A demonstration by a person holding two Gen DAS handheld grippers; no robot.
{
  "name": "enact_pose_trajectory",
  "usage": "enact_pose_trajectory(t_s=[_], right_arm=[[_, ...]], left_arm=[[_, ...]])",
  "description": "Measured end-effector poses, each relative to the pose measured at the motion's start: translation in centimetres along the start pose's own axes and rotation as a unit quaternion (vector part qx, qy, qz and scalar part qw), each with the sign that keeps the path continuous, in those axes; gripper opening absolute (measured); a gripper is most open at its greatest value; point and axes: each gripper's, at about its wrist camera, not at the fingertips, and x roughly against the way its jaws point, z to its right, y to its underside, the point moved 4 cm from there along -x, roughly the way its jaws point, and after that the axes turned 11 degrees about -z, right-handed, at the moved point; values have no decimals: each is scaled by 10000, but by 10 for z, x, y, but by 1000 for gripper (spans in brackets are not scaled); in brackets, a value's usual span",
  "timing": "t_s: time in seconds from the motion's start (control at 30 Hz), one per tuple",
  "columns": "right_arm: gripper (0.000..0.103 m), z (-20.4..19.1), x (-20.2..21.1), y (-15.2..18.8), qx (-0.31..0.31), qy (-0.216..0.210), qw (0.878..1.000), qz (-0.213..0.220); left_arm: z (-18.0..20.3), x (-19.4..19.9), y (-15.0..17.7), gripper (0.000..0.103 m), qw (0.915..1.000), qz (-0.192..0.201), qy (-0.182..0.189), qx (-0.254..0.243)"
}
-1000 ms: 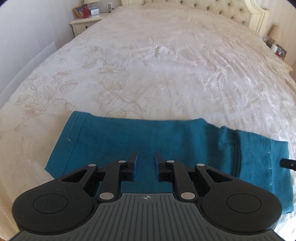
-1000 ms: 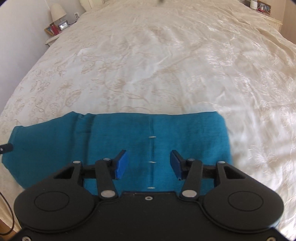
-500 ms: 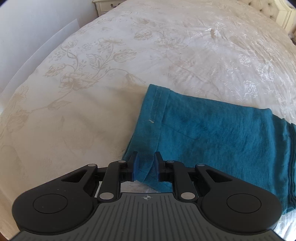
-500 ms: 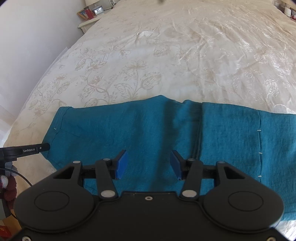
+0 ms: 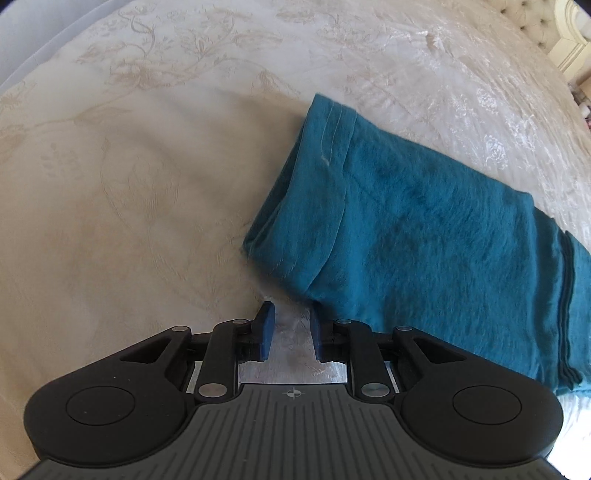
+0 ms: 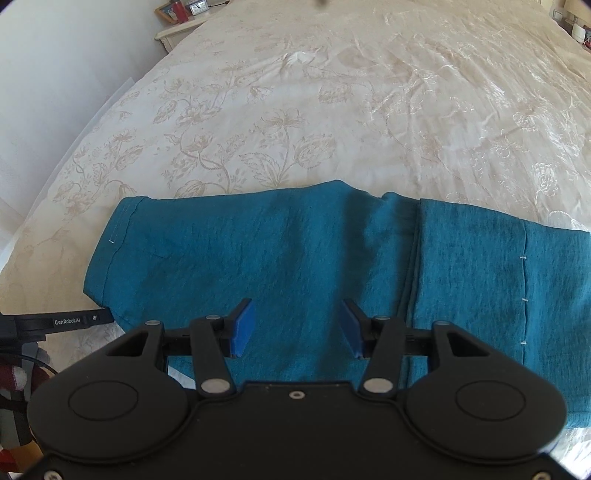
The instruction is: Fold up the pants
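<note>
The teal pants lie folded lengthwise across the cream floral bedspread. In the left wrist view the pants show their hemmed left end, with the near corner just ahead of the fingers. My left gripper is open and empty, low over the bedspread just short of that corner. My right gripper is open wide and empty, hovering over the middle of the pants. The left gripper's tip shows at the pants' left end.
A nightstand with small objects stands at the far left by the white wall. The bed's left edge runs close to the pants' left end. A tufted headboard is at the far right.
The left gripper moved left, down and slightly back, so the pants' corner now lies just beyond its fingers instead of between them. The right gripper shifted left along the pants.
</note>
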Motion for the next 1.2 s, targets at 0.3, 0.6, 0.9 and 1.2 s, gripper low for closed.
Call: enact_pose_trajectory(t_s=[0.3, 0.6, 0.9, 1.2], right_arm=[[58, -1, -3, 5, -44, 34, 9999, -134], [58, -2, 0, -1, -79, 10, 9999, -90], [58, -10, -2, -5, 18, -37, 9999, -107], [58, -2, -2, -6, -174, 10, 9998, -138]], left_arm=[[5, 13, 4, 22, 9985, 322, 440, 55], [16, 53, 3, 77, 9950, 969, 252, -27], [10, 31, -50, 81, 9956, 717, 267, -537], [4, -26, -76, 101, 9939, -97, 448, -1005]])
